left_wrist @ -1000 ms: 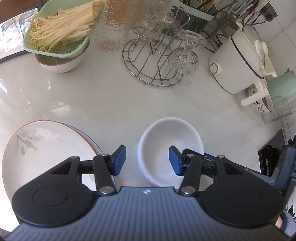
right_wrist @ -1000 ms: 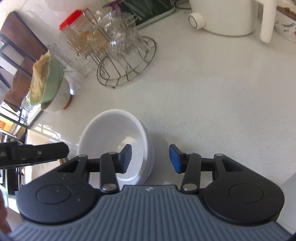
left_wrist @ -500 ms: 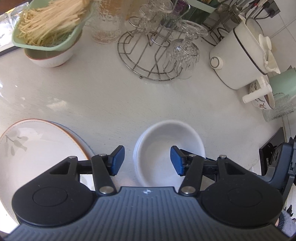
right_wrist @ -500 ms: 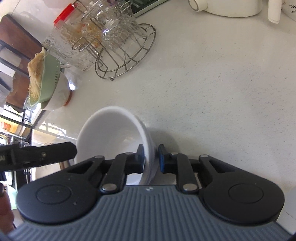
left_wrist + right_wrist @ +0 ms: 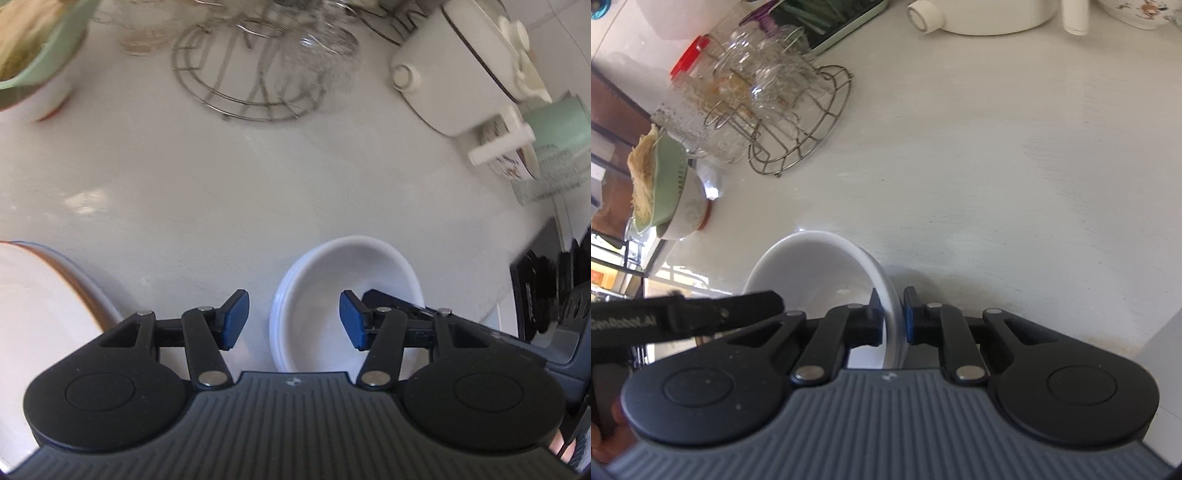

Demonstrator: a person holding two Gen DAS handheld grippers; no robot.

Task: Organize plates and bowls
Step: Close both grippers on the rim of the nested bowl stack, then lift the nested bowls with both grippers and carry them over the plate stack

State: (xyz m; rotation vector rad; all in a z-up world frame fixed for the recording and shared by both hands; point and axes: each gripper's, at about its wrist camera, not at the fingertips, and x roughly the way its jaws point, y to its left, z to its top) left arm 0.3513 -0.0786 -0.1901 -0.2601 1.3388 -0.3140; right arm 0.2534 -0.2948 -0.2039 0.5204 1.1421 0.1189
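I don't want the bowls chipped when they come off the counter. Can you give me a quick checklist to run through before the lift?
1. Right gripper clamped on the rim of the white bowl: ok, one pad inside, one outside.
2. Number of bowls gripped: cannot tell; stacked rims show at the left edge.
3. Left gripper gripping anything: not ok, open, with the bowl's left rim between its pads, untouched.
4. Counter beyond the bowl free of obstacles: ok.
5. Clearance from the orange-rimmed plate: ok, a gap shows.
6. Wire glass rack far enough away: ok.
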